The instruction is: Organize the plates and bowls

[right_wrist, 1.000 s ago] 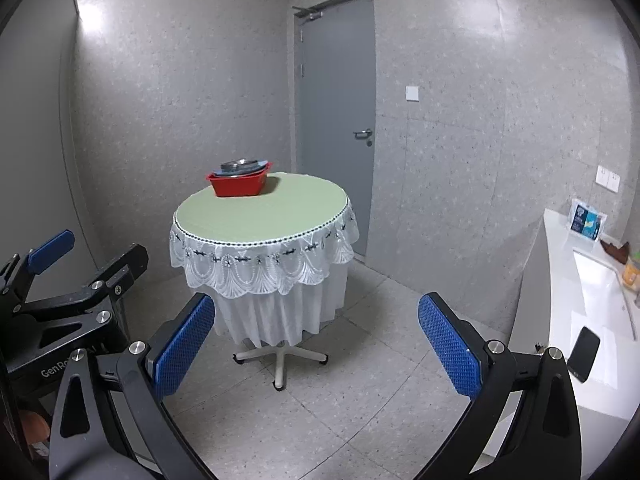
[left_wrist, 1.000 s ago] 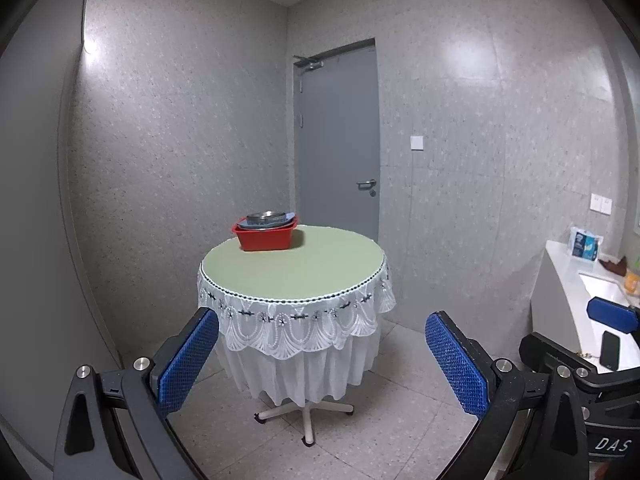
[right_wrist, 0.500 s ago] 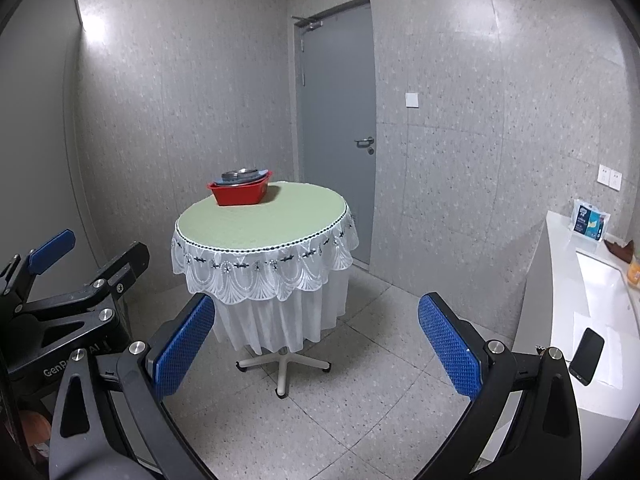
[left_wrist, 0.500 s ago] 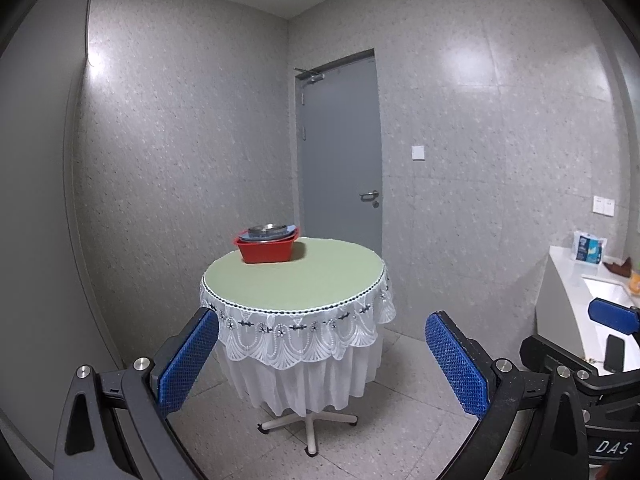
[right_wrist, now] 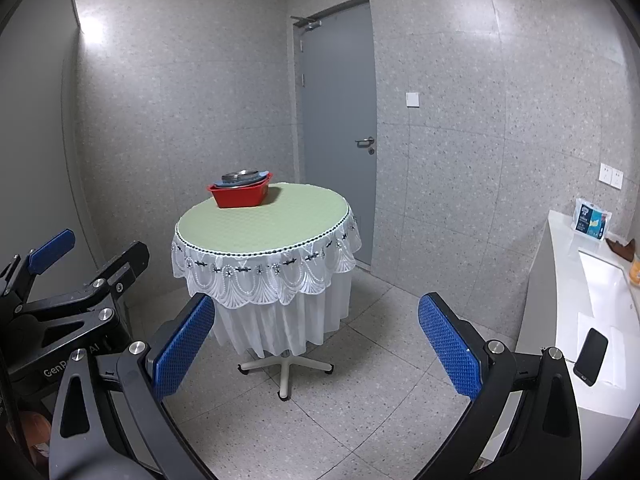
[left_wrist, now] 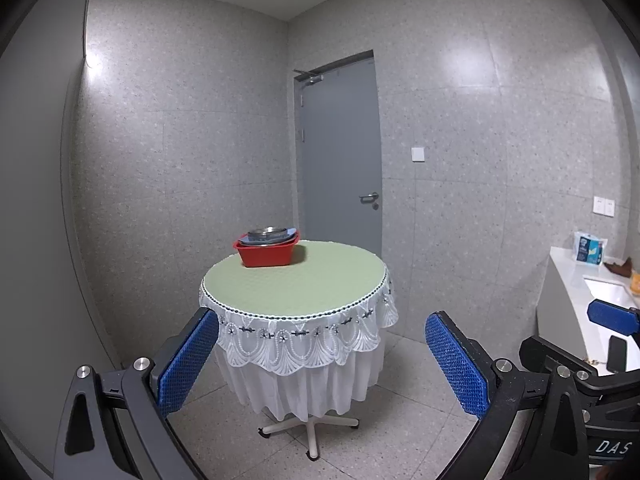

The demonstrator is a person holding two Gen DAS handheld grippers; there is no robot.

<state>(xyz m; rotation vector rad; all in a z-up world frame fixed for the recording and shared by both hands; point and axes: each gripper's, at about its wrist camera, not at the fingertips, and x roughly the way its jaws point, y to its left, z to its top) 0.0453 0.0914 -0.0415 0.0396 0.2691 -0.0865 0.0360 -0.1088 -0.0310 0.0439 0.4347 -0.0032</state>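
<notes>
A red plastic basin [left_wrist: 266,253] stands at the far left of a round table [left_wrist: 296,284] with a green top and white lace skirt. A blue plate and a metal bowl [left_wrist: 267,235] are stacked inside it. The basin also shows in the right wrist view [right_wrist: 240,193], on the table [right_wrist: 264,224]. My left gripper [left_wrist: 322,360] is open and empty, well short of the table. My right gripper [right_wrist: 316,342] is open and empty, also away from the table. Each gripper shows at the edge of the other's view.
A grey door [left_wrist: 340,152] is behind the table. A white counter [right_wrist: 580,300] with a sink runs along the right wall, with a black phone [right_wrist: 591,356] and a tissue pack [right_wrist: 592,220] on it. The table stands on a wheeled base [right_wrist: 285,368] on a tiled floor.
Both views have tilted upward, so the table and basin sit lower in the frames and more ceiling shows. Both grippers stay open.
</notes>
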